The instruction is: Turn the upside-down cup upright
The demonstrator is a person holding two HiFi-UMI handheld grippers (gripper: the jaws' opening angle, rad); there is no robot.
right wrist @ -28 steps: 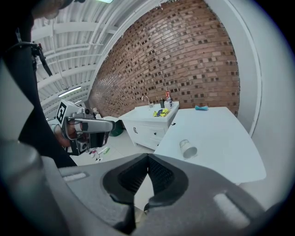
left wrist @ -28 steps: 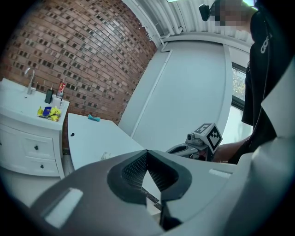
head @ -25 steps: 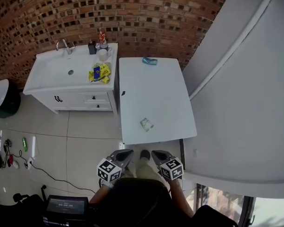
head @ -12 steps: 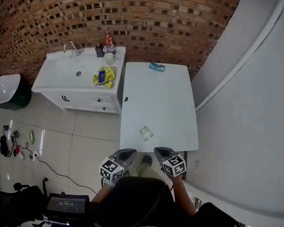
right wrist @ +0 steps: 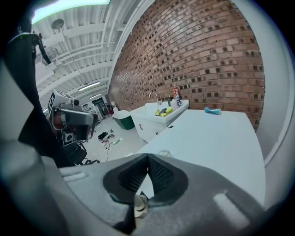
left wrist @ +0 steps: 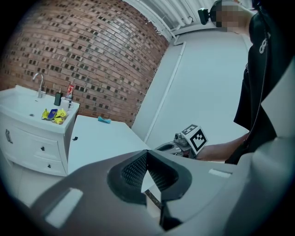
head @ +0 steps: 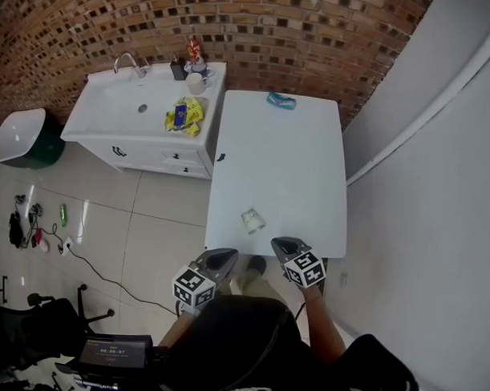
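Observation:
A small clear cup (head: pixel 252 220) stands on the white table (head: pixel 294 168), close to its near edge; it also shows small in the right gripper view (right wrist: pixel 164 153). From here I cannot tell which way up it is. My left gripper (head: pixel 223 256) hangs below the table's near edge, left of the cup, jaws shut on nothing (left wrist: pixel 147 152). My right gripper (head: pixel 278 245) sits at the near edge, right of the cup, also shut and empty (right wrist: pixel 148 156). Neither gripper touches the cup.
A white sink cabinet (head: pixel 143 115) adjoins the table's left side, with yellow packets (head: pixel 186 116), a mug (head: pixel 196 82) and a tap on it. A teal object (head: pixel 280 100) lies at the table's far end. Brick wall behind, white wall at right, cables (head: pixel 27 223) on the floor.
The head view has shifted, so table and sink sit further right and higher in frame. Both grippers stay shut by the near edge. The cup has not moved on the table.

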